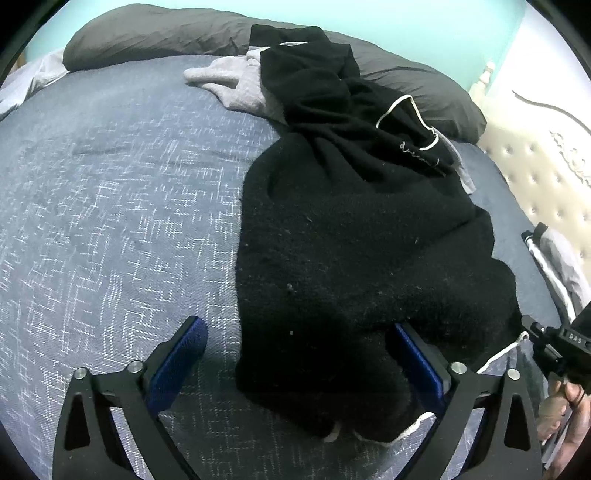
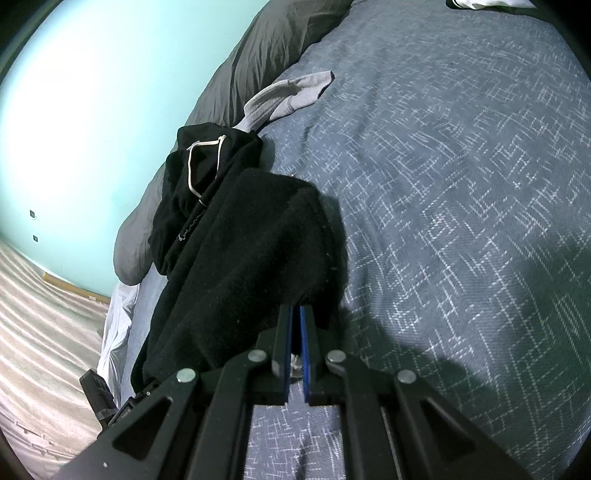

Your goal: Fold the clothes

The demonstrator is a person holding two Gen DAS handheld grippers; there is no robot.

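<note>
Garment: a black fleecy garment with thin white piping (image 1: pixel 362 251) lies bunched in a long heap on the blue-grey woven bedspread (image 1: pixel 110 192), its far end reaching the dark grey pillows (image 1: pixel 155 33)
Beneath it: a pale grey knitted piece (image 1: pixel 236 81) pokes out at the far end
Left gripper (image 1: pixel 299 363): spread wide, the near hem between the blue pads, neither pad pressing on it
Right gripper (image 2: pixel 296 325): pressed together at the near edge of the black cloth; it appears to pinch a thin bit of fabric, though the contact is shadowed
Handling: judged soft, limp and light, thick enough to hold a crease poorly; it will sag and drag unless lifted by two corners
Where to grip: the piped hem or a corner, layers bunched together
Writing: small white cursive script on the black fabric (image 1: pixel 415 153), too small to read; letters on the other tool's body (image 1: pixel 574 338), unclear
</note>
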